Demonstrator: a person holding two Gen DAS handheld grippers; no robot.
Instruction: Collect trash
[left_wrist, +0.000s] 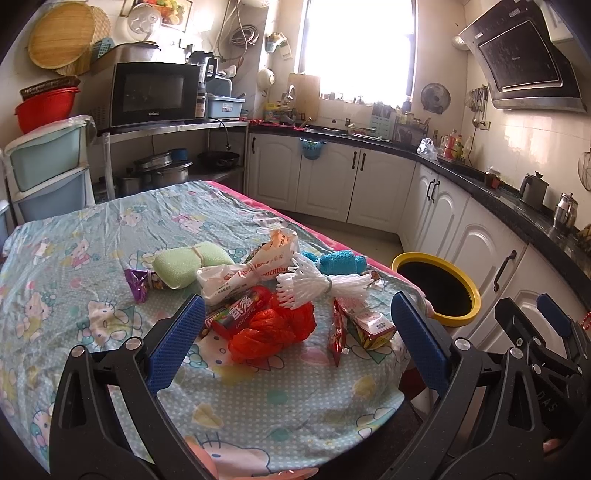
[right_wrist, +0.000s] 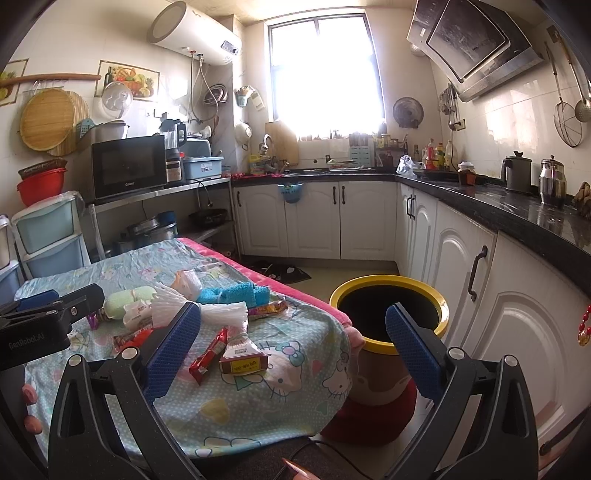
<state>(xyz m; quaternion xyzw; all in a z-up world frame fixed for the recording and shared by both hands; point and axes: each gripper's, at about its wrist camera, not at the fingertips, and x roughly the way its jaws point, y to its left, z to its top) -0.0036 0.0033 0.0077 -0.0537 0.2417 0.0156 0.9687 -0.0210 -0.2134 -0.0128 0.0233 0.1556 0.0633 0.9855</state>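
Left wrist view: the trash lies heaped at frame centre on the counter (left_wrist: 74, 258), which is draped in a cartoon-print cloth. The heap includes a crumpled red plastic bag (left_wrist: 275, 328), a white foam net (left_wrist: 317, 284), a green sponge (left_wrist: 184, 264) and a blue towel (left_wrist: 340, 261). The yellow-rimmed bin (left_wrist: 437, 286) stands centre right. The left gripper (left_wrist: 297, 341) jaws are spread wide, holding nothing.

Right wrist view: a red wrapper (right_wrist: 208, 356) and small carton (right_wrist: 243, 358) lie lower centre. The right gripper (right_wrist: 293, 356) jaws are wide, empty.
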